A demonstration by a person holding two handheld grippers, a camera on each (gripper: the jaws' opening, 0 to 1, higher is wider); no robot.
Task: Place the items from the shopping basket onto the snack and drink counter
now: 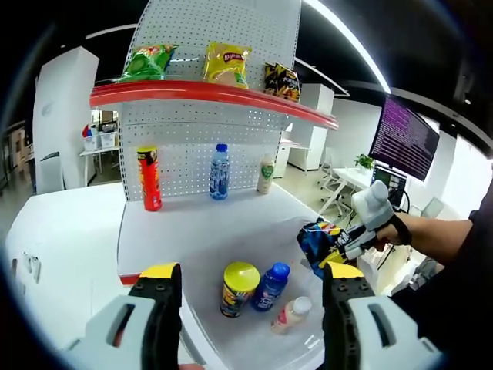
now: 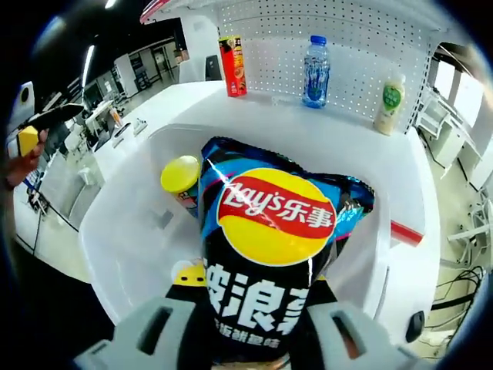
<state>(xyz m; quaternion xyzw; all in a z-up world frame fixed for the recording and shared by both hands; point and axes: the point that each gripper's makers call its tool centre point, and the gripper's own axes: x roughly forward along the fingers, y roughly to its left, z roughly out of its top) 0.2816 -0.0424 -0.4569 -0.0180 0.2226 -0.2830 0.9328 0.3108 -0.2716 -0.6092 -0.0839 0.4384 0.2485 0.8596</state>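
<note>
In the left gripper view the left gripper [image 1: 248,297] has its jaws spread wide apart with nothing between them, hanging over a white basket [image 1: 254,343]. Inside the basket a yellow-lidded can [image 1: 237,287] stands at about 6 o'clock, a blue bottle [image 1: 270,286] just beside it, and a small pale bottle [image 1: 291,314] lies tilted near them. At 3 o'clock the right gripper [image 1: 337,250] comes in, clamped on a blue chip bag [image 1: 317,240] held above the basket's edge.

In the right gripper view the chip bag [image 2: 266,254] stands upright between the right gripper's jaws, pinched at its lower end, with the yellow-lidded can [image 2: 180,179] behind it at 9 o'clock.

On the white counter [image 1: 192,223] at 12 o'clock stand a red tube can [image 1: 149,178], a water bottle [image 1: 219,172] and a green-capped drink [image 1: 266,174], well apart in a row against the pegboard. Above them a red shelf [image 1: 208,94] carries a green bag [image 1: 146,62], a yellow bag [image 1: 225,63] and a dark bag [image 1: 283,81]
</note>
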